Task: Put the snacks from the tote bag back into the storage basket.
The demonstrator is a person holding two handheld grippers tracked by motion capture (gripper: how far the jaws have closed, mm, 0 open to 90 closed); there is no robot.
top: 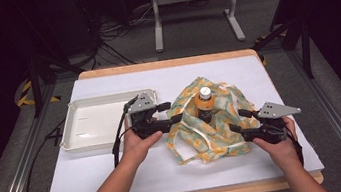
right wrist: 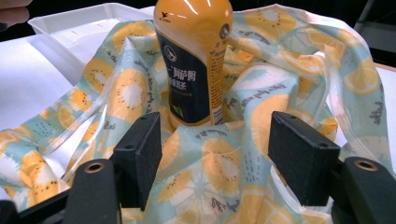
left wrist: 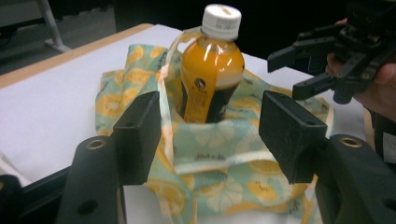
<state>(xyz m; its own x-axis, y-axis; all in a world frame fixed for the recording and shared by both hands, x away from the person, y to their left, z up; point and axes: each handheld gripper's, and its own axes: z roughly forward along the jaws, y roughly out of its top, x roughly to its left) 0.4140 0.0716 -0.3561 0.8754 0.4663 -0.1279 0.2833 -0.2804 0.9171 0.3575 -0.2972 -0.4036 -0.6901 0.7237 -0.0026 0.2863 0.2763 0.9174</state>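
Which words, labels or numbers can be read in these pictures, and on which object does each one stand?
Bottle, dark label: large pale Chinese characters, too blurred to quote with certainty.
Bottle label, small print under them: too small to read.
Bottle, round logos: unreadable.
Fruit-print bag: small dark cursive words, too blurred to read.
White cap: faint orange mark, illegible.

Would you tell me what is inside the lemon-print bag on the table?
An upright orange drink bottle with a white cap stands in the lemon-print bag. Its base is covered by the fabric, so anything else inside cannot be seen.
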